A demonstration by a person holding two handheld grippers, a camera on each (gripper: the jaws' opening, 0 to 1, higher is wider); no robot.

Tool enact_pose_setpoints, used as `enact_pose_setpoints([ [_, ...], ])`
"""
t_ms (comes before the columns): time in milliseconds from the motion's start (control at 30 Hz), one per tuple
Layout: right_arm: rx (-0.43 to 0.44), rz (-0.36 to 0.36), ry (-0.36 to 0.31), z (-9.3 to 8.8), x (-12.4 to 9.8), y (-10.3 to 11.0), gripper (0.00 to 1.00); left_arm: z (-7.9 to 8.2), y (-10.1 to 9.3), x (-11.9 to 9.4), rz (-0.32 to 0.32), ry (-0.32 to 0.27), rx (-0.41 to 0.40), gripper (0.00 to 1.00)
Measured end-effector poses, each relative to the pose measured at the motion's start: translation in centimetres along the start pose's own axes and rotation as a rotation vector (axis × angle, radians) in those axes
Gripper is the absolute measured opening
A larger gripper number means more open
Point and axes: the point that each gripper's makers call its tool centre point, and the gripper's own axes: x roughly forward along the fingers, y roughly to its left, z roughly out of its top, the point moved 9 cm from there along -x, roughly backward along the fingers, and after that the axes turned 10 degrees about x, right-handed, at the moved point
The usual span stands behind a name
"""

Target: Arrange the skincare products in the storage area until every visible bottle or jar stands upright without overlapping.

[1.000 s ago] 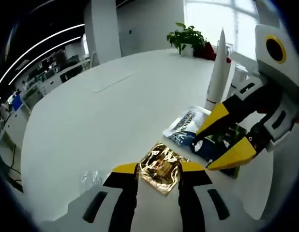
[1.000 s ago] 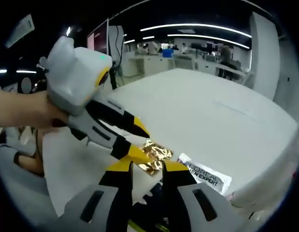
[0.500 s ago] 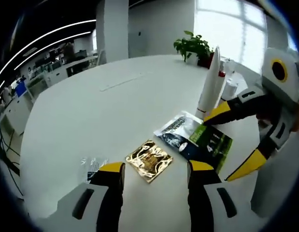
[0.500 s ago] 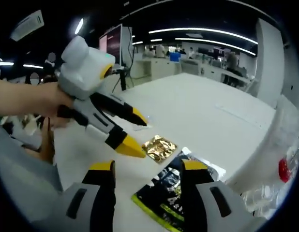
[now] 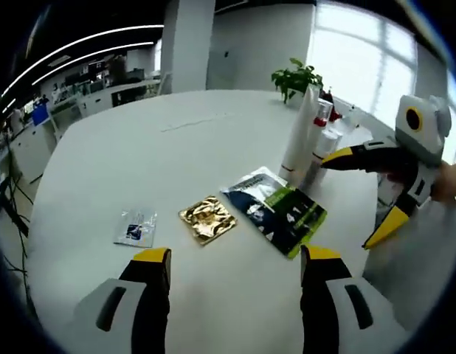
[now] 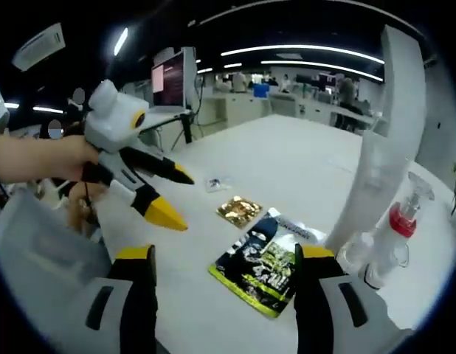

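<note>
Left gripper [image 5: 232, 259] wide, empty; right gripper [image 6: 224, 256] wide, empty. Risk: careless reach topples tall white bottle [image 5: 297, 131] beside red-collared spray bottle [image 6: 396, 225]; sachets [image 5: 206, 218] slide.

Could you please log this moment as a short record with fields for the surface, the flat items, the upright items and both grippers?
surface: round white table
flat items: gold foil sachet, dark packet with a green band, small clear sachet, all lying apart
upright items: tall white bottle, red-collared spray bottle
left gripper: open, holding nothing
right gripper: open, holding nothing
</note>
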Motion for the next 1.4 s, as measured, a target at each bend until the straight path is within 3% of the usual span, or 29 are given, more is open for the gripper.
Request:
enact_pose_setpoints([
  [200, 0.034, -0.041, -0.023, -0.1, -2.6, -1.6, 0.85, -0.7, -1.4, -1.6, 0.005, -0.007, -0.041, 0.80],
  [467, 0.035, -0.071, -0.036, -0.3, -6.0, -3.5, 0.93, -0.1, -3.2, -4.3, 0.020, -0.045, -0.107, 0.89],
  [733, 0.042, -0.068, -0.030, -0.8, -7.9, -4.6, 0.99, -1.0, -5.1, -6.4, 0.024, -0.053, -0.148, 0.97],
  [1100, 0.116, -0.035, -0.026, -2.0, -9.5, -5.4, 0.99, -2.1, -4.9, -7.6, 0.068, -0.016, -0.174, 0.99],
  [1200, 0.165, -0.036, -0.073, -2.0, -9.7, -5.7, 0.99, -2.4, -4.6, -7.7, 0.078, -0.019, -0.185, 0.99],
  [1333, 0.171, -0.055, -0.067, -2.2, -9.7, -6.1, 0.99, -2.4, -4.5, -7.7, 0.092, -0.025, -0.202, 0.99],
  [1400, 0.194, -0.054, -0.077, -2.2, -9.7, -6.1, 0.99, -2.1, -4.5, -7.7, 0.100, -0.051, -0.172, 0.99],
])
